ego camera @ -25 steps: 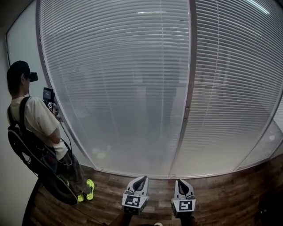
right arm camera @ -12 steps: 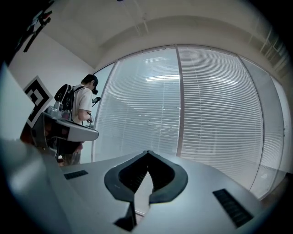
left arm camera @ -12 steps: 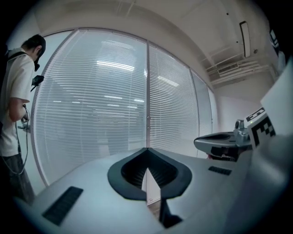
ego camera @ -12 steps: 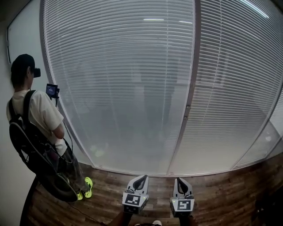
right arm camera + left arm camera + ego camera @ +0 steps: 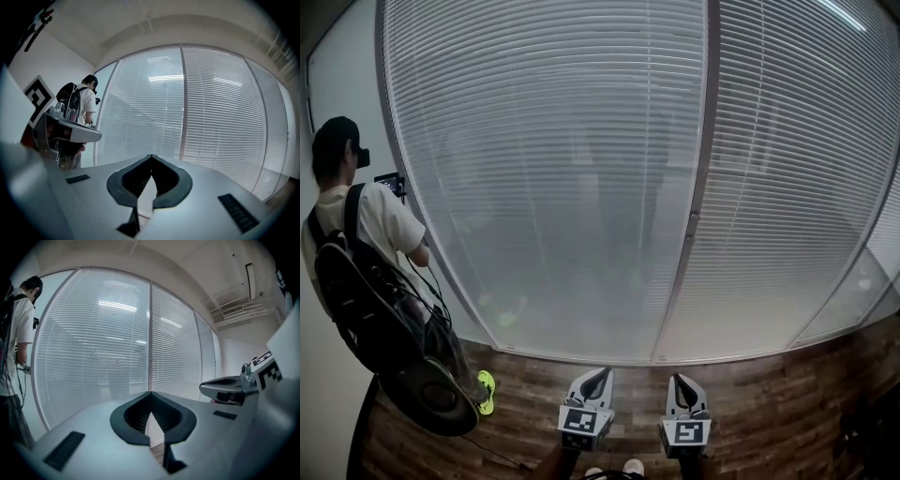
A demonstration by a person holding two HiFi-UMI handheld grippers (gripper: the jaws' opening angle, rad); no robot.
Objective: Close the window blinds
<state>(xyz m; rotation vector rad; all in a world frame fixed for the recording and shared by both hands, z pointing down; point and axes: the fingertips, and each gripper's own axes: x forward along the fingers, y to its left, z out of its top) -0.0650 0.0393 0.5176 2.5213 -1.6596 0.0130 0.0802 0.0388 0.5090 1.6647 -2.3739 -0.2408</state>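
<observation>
White slatted blinds [image 5: 553,178] hang lowered over the big left pane, and a second set [image 5: 797,187] covers the right pane. A grey mullion [image 5: 697,187] runs between them. Dim shapes show through the slats. My left gripper [image 5: 602,372] and right gripper [image 5: 680,378] are held side by side low in the head view, pointing level at the window and well short of it. In the left gripper view the left gripper [image 5: 150,392] has its tips together with nothing between them. The right gripper [image 5: 151,155] looks the same in its own view, in front of the mullion [image 5: 182,112].
A person [image 5: 370,253] with a black backpack, a cap and yellow-green shoes stands at the left end of the window, holding a small device. A white wall [image 5: 337,84] lies behind them. Dark wooden floor [image 5: 769,412] runs along the sill.
The person at the left now sits lower and further left in the head view, with more of the backpack showing. Both grippers keep their spots in that view, still shut.
</observation>
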